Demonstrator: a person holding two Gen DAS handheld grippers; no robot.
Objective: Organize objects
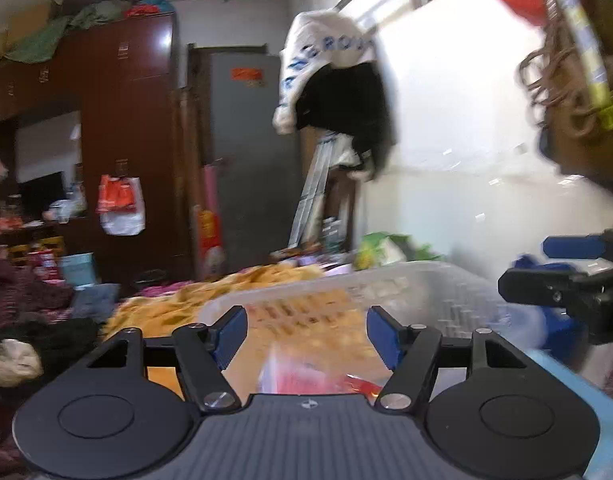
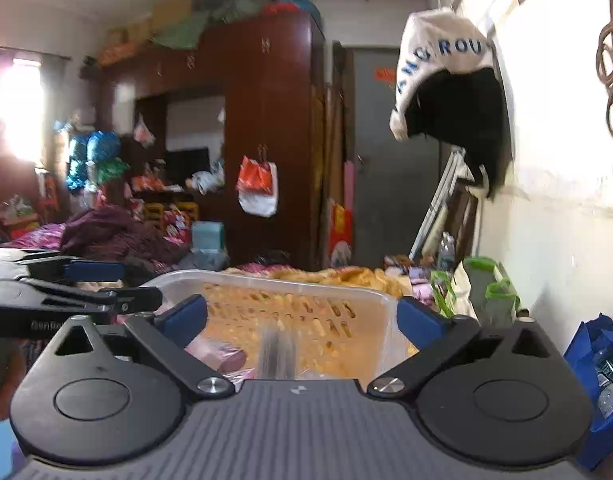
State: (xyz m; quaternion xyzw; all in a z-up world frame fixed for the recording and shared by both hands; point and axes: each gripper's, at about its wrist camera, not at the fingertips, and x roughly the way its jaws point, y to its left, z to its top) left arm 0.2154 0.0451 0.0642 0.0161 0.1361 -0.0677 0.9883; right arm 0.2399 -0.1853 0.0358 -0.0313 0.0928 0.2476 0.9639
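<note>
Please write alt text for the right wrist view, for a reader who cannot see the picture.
The right gripper, black with blue pads, stands open and empty above a translucent plastic basket with slotted walls that lies on a yellow patterned cloth. The left gripper reaches in from the left edge. Behind are a dark brown wooden wardrobe and a grey door.

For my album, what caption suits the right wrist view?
Open right gripper above a clear basket, left gripper alongside, cluttered bedroom behind.
</note>
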